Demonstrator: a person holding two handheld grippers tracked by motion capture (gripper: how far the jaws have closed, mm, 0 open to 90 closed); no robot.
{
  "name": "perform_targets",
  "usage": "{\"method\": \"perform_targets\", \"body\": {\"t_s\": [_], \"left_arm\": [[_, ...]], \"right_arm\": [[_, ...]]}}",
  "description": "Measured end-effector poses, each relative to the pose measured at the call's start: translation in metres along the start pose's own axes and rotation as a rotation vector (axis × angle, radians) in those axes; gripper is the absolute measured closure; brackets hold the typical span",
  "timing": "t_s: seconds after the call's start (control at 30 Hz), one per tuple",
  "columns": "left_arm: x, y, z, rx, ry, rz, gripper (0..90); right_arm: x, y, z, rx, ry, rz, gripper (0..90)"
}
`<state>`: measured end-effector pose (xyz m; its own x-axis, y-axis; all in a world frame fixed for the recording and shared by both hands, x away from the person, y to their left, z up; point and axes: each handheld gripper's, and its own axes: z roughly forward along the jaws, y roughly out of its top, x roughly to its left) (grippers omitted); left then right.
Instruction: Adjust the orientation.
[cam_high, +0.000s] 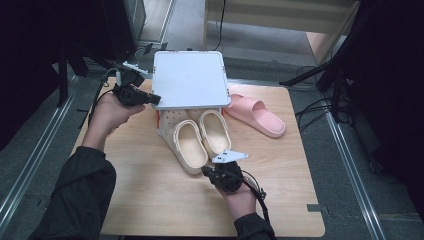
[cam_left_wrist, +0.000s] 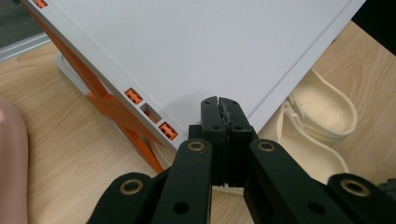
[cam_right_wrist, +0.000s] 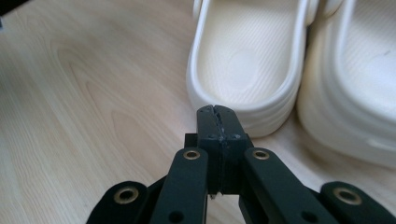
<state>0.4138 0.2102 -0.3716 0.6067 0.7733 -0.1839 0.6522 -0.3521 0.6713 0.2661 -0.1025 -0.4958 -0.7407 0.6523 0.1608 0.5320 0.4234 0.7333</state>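
High view — left gripper (cam_high: 150, 98), jaws closed, is propping the white lid (cam_high: 189, 80) up; right gripper (cam_high: 207, 171), closed and empty, is nudging the cream clogs (cam_high: 192, 145) under.

A light wooden worktop (cam_high: 150, 200) stands on a grey floor (cam_high: 360, 200). Black stands (cam_high: 340, 85) and cables (cam_high: 310, 107) are beside the worktop.

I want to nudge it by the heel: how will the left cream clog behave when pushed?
The cream clog looks like thick moulded foam, so probably light and slightly springy. Its flat sole on the table should slide, not roll, likely bumping its twin.
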Motion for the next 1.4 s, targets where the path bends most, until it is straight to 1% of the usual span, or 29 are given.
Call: {"method": "perform_targets", "body": {"t_s": [0.1,0.13,0.17,0.23,0.3,0.43,0.47,0.53,0.57,0.63,0.73,0.83,0.87,0.9,0.93,1.03,1.07,1.1,1.17,1.27,1.3,1.33,1.37,1.4], "left_arm": [[0.0,0.0,0.0,-0.001,-0.001,0.0,89.4],[0.0,0.0,0.0,-0.001,-0.001,0.0,89.5],[0.0,0.0,0.0,-0.001,-0.002,0.0,89.5],[0.0,0.0,0.0,-0.001,-0.002,0.001,89.5],[0.0,0.0,0.0,-0.001,-0.002,-0.001,89.5],[0.0,0.0,0.0,-0.002,-0.004,-0.003,89.5],[0.0,0.0,0.0,-0.002,-0.005,-0.002,89.6],[0.0,0.0,0.0,-0.001,-0.005,-0.002,89.6],[0.0,0.0,0.0,-0.001,-0.006,-0.003,89.6],[0.0,0.0,0.0,0.0,-0.008,-0.004,89.6],[-0.001,0.0,0.001,0.002,-0.015,-0.002,89.6],[0.0,0.0,0.0,0.002,-0.014,-0.005,89.6],[0.0,0.0,0.0,0.002,-0.014,-0.006,89.6],[0.0,0.0,0.001,0.001,-0.014,-0.004,89.7],[-0.001,0.0,0.001,0.003,-0.016,-0.003,89.7],[-0.001,0.0,0.0,0.003,-0.012,-0.005,89.6],[0.0,0.0,0.0,0.003,-0.015,-0.011,89.6],[0.0,0.0,0.0,0.002,-0.017,-0.012,89.7],[0.0,0.0,0.0,0.002,-0.016,-0.012,89.6],[0.0,0.0,0.0,0.002,-0.015,-0.008,89.6],[0.0,0.0,0.0,0.002,-0.013,-0.008,89.6],[0.0,0.0,0.0,0.003,-0.013,-0.008,89.6],[0.0,0.0,0.0,0.004,-0.014,-0.007,89.6],[0.0,0.0,0.0,0.004,-0.014,-0.007,89.6]], "right_arm": [[0.002,-0.004,0.008,0.033,-0.006,-0.029,90.0],[0.002,-0.004,0.011,0.041,-0.008,-0.032,90.0],[0.002,-0.004,0.013,0.044,-0.012,-0.026,90.0],[0.001,-0.003,0.017,0.043,-0.017,-0.03,90.0],[0.0,-0.001,0.022,0.041,-0.013,-0.019,90.0],[0.002,0.004,0.026,0.043,-0.013,-0.01,90.0],[0.003,0.005,0.027,0.042,-0.012,-0.019,90.0],[0.004,0.006,0.027,0.046,-0.013,-0.017,90.0],[0.006,0.01,0.029,0.043,-0.01,-0.019,90.0],[0.007,0.012,0.03,0.038,-0.01,-0.024,90.0],[0.008,0.018,0.033,0.031,-0.012,-0.018,90.0],[0.009,0.03,0.038,0.005,-0.009,-0.018,90.0],[0.009,0.03,0.038,0.005,-0.009,-0.018,90.0],[0.009,0.037,0.041,0.005,-0.012,-0.021,90.0],[0.009,0.04,0.043,0.008,-0.016,-0.03,90.0],[0.008,0.046,0.051,0.008,-0.024,-0.031,90.0],[0.007,0.049,0.054,0.009,-0.021,-0.023,90.0],[0.006,0.051,0.055,0.012,-0.026,-0.024,90.0],[0.005,0.056,0.06,0.013,-0.045,-0.026,90.0],[0.002,0.061,0.064,0.017,-0.041,-0.014,90.0],[0.001,0.068,0.071,0.019,-0.046,-0.031,90.0],[0.001,0.068,0.071,0.019,-0.046,-0.031,90.0],[0.002,0.074,0.075,0.021,-0.057,-0.033,90.0],[0.002,0.074,0.075,0.021,-0.057,-0.033,90.0]]}}
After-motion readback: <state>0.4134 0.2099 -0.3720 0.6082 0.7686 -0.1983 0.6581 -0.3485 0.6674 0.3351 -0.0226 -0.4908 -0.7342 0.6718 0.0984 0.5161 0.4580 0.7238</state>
